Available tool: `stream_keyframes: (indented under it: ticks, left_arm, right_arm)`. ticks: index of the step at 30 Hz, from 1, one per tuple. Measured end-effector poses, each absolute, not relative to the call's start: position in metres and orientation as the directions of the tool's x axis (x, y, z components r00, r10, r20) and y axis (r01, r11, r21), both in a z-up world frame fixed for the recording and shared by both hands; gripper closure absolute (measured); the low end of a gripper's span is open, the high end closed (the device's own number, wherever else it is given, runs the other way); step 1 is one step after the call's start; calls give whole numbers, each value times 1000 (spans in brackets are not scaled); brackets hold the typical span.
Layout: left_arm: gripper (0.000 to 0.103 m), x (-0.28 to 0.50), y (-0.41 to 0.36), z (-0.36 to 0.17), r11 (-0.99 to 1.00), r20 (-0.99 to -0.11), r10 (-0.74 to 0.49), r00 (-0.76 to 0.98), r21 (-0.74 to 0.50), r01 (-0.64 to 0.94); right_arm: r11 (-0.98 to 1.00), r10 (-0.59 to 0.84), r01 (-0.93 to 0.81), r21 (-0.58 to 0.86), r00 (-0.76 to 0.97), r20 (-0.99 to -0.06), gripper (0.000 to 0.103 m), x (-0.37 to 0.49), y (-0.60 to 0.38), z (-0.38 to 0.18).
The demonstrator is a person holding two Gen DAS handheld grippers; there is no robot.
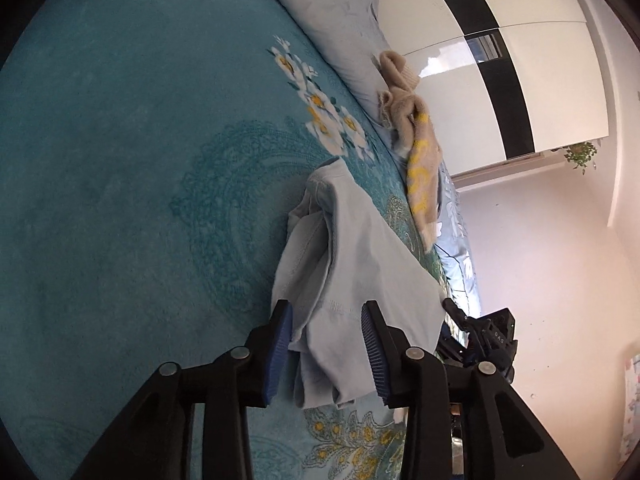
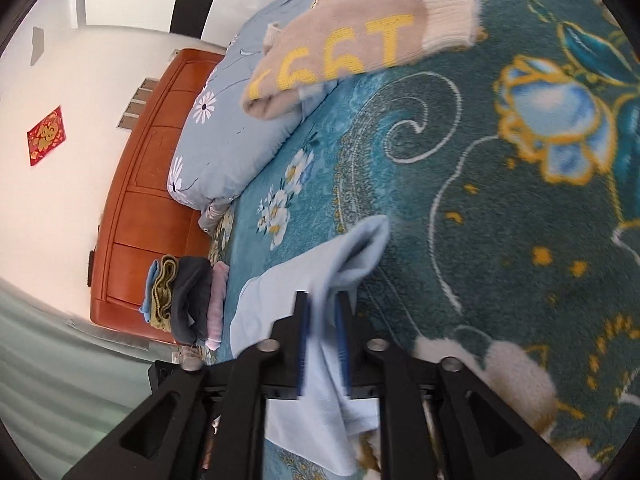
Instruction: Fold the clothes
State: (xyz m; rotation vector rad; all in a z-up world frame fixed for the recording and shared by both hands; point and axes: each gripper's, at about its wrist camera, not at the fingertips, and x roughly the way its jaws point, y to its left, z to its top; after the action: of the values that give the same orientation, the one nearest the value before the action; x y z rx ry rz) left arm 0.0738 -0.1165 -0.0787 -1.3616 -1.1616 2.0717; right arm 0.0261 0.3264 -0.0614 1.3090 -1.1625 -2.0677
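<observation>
A light blue garment lies folded in a long strip on the teal flowered blanket. My left gripper is open, its blue pads standing on either side of the garment's near end with slack around the cloth. In the right wrist view the same garment runs between the pads of my right gripper, which is open too; the picture is blurred there. The right gripper's black body shows just past the garment's right edge.
A beige sweater with yellow digits lies over the pale blue quilt beyond the garment. A stack of folded clothes sits by the wooden headboard. A white and black wardrobe stands past the bed's edge.
</observation>
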Motion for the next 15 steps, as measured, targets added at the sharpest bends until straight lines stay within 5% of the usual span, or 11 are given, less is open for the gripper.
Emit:
stream_keyframes:
  ticks: [15]
  left_arm:
    - [56, 86, -101, -87, -573, -587, 683, -435, -800, 179]
  right_arm:
    - [-554, -776, 4, 833, -364, -514, 64, 86, 291, -74]
